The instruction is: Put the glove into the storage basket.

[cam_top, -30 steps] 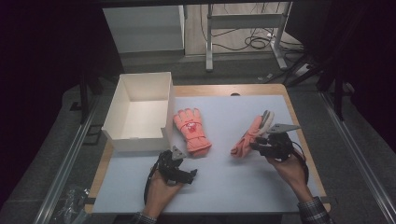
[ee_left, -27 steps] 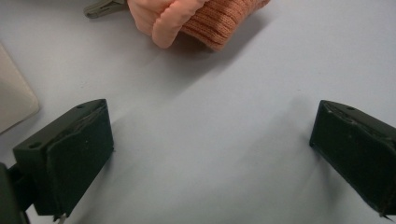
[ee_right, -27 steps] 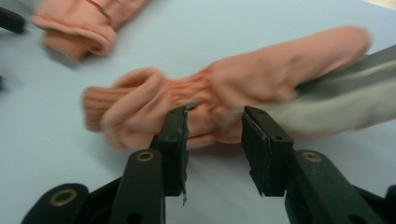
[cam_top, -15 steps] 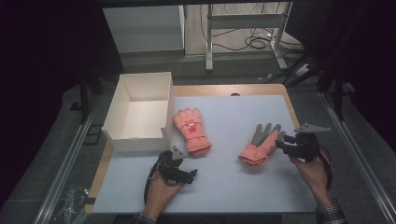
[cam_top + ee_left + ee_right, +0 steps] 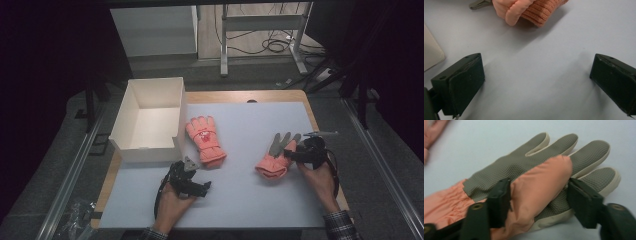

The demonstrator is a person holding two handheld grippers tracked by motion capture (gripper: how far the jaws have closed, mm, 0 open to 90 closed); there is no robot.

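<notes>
We see right gripper (image 5: pixel 299 150) jaws just opening around palm-up glove (image 5: pixel 274 160), near surface's right edge | left gripper (image 5: pixel 196 186) apart, near edge.

No text, label, brand or number can be read anywhere in these views. The salmon-pink padded glove lying back-up (image 5: pixel 205 140) near the white open cardboard box (image 5: pixel 150 120) bears a small reddish mark on its back, too small and blurred to make out as letters or a sign.
</notes>
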